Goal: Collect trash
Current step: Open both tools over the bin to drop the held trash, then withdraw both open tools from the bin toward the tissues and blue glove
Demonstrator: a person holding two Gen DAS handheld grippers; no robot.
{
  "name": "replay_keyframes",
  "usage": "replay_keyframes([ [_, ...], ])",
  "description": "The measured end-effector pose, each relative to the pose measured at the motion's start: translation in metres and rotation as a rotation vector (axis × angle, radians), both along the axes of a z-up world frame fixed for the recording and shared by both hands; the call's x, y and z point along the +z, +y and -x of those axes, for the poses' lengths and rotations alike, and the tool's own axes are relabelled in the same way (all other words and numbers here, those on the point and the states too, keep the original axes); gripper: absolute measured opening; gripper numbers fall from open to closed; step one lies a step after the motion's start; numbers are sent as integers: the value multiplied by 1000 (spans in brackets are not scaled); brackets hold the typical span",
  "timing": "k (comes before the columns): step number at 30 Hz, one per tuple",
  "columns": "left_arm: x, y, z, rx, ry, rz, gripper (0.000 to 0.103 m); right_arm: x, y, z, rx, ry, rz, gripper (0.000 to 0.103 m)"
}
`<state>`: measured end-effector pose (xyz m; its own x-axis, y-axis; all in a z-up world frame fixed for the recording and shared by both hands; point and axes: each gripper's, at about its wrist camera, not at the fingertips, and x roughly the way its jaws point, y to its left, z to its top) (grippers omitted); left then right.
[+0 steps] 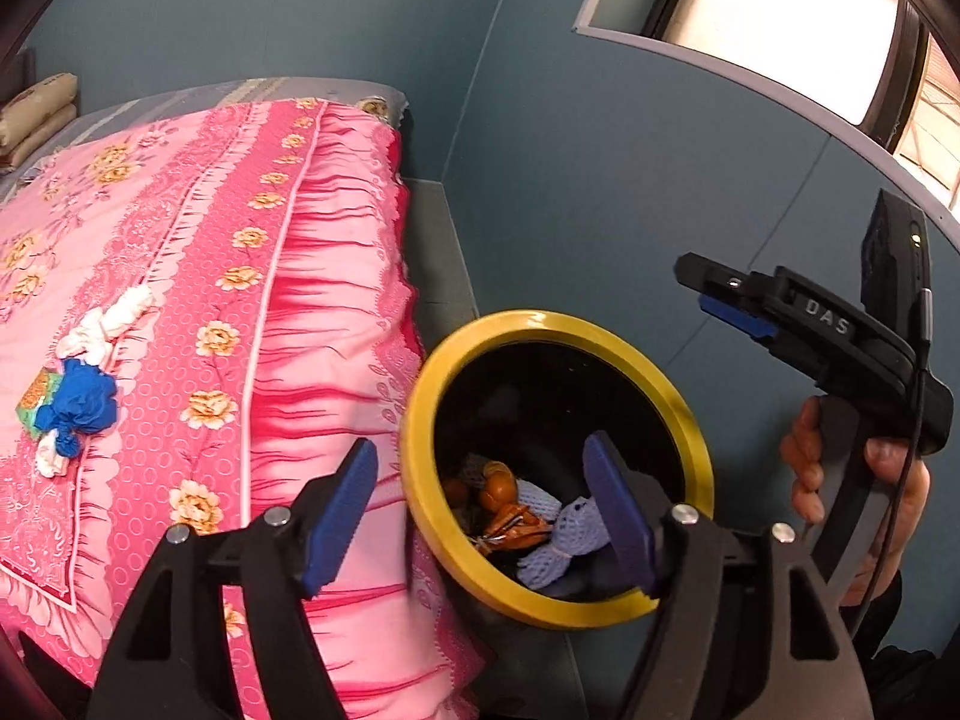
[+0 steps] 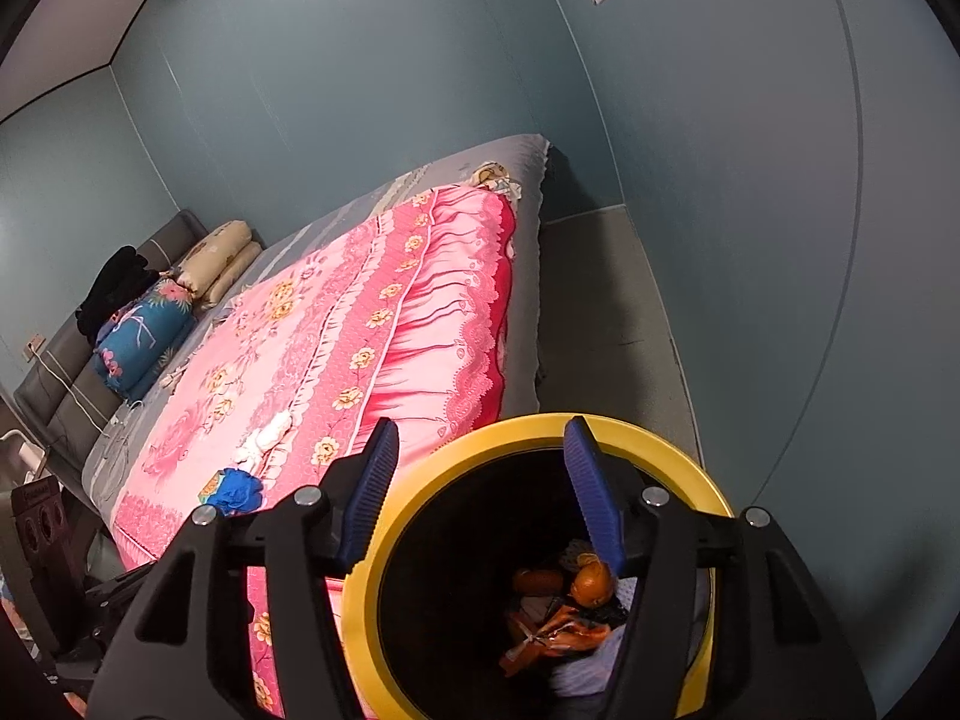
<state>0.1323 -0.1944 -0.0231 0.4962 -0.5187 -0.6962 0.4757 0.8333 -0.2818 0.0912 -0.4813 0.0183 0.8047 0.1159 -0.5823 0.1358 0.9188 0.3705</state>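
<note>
While both grippers hang over the bin (image 1: pixel 420 420), neither holds anything. Left gripper (image 1: pixel 480 516): blue pads spread wide, nothing between them; one pad sits over the bedspread edge, the other over the bin mouth. Right gripper (image 2: pixel 480 492): jaws equally wide, empty, with the bin's yellow rim (image 2: pixel 678 450) passing under them.

Bin stands on the floor, touching or just beside the hanging frill of the pink bedspread (image 1: pixel 198 240); cannot tell which. Judgement: it is parked there so that items lifted off the bed travel only a short way to the drop.

Bin contents, left wrist view, at about 6 o'clock within the opening: orange peel pieces (image 1: pixel 501 483), an orange wrapper (image 1: pixel 516 525), pale purple foam netting (image 1: pixel 552 540). Right wrist view shows the same peel (image 2: pixel 591 582) near 4 o'clock of the opening.

Trash not yet collected, all on the bedspread at about 9 o'clock in the left wrist view, well apart from the bin: crumpled blue glove (image 1: pixel 78 399), a green-and-orange packet (image 1: pixel 39 396) touching it, and white crumpled tissue (image 1: pixel 108 324) just beyond.

Judgement: wide, empty jaws above the bin fit a release position; task partly done. Next reach goes back toward the blue glove cluster. Risk: soft tissue may slip from wide pads, and the frill could snag.
</note>
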Motion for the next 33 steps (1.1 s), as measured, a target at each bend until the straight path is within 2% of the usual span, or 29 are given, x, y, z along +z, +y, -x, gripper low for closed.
replay_keyframes([
  [11, 15, 46, -4, 125, -73, -3, 82, 13, 22, -7, 62, -63, -4, 71],
  [17, 23, 78, -6, 210, -118, -11, 88, 25, 53, -14, 126, -112, 20, 84],
  [22, 23, 110, -9, 284, -139, -15, 90, 33, 84, -27, 177, -140, 41, 91],
  [33, 10, 191, -24, 444, -126, -19, 91, 36, 144, -62, 266, -135, 74, 95],
])
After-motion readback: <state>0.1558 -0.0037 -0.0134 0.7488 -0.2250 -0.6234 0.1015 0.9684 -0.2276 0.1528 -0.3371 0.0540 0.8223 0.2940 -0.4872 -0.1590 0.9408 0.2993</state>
